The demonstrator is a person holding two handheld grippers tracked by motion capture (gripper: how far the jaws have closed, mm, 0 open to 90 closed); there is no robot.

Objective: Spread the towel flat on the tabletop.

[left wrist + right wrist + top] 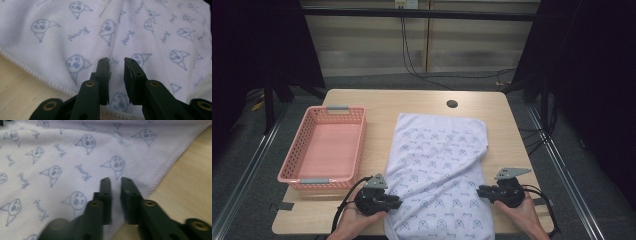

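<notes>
Left gripper (pixel 395 202) and right gripper (pixel 482 190) are flanking the white blue-printed cloth towel (pixel 439 165), jaws nearly closed, gripping nothing visible, its long axis running away from the person.

A table (pixel 412 100) bore a towel (pixel 437 165) spread over its middle, reaching from near the far edge to the near edge. A basket (pixel 292 170) stood on the table to the left of the towel, just beside it and apart from it. A round hole (pixel 452 104) sat in the tabletop behind the towel. The left gripper (pixel 396 202) lay at the towel's near left edge, the right gripper (pixel 481 191) at its near right edge, each pointing inward over the cloth.
</notes>
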